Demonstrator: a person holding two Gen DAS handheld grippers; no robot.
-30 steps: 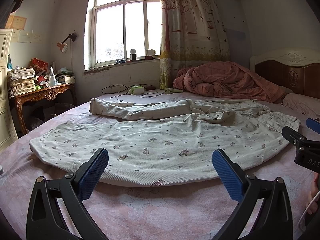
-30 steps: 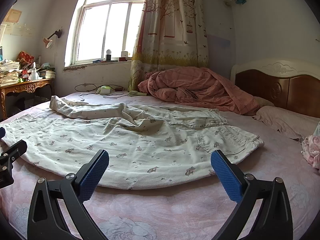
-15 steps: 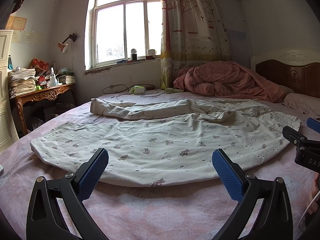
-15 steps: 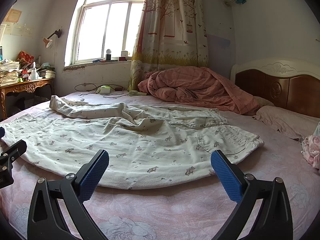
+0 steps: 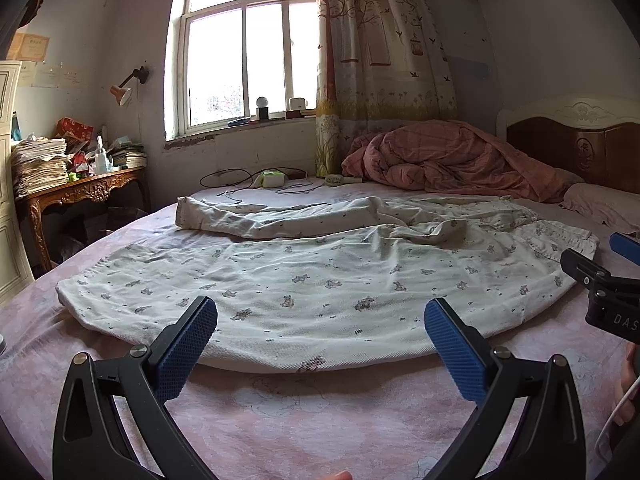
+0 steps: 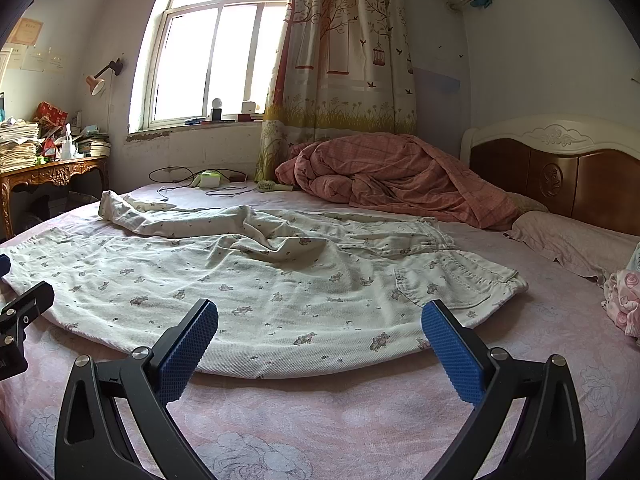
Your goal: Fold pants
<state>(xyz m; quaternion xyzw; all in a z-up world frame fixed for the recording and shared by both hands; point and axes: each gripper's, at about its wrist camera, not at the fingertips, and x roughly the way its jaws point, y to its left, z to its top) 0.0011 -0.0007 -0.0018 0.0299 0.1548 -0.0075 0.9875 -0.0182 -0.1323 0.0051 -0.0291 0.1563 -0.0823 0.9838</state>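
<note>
Two grippers level above bed [image 5: 304, 420] | left gripper [image 5: 320, 330], right gripper [image 6: 319, 328] wide open, empty | pants [image 6: 248, 292] flat ahead

Handheld two-finger grippers, wrist views.
Left gripper [image 5: 320, 344] and right gripper [image 6: 319, 344]: matte black curved arms with triangular cut-outs, silver round screws at the pivots, and blue fingers [image 5: 186, 350] faced with fine diamond knurling. Seen from the left wrist, the right unit's black body bears white letters "DAS", with bare skin and a thin white cable just below.
</note>
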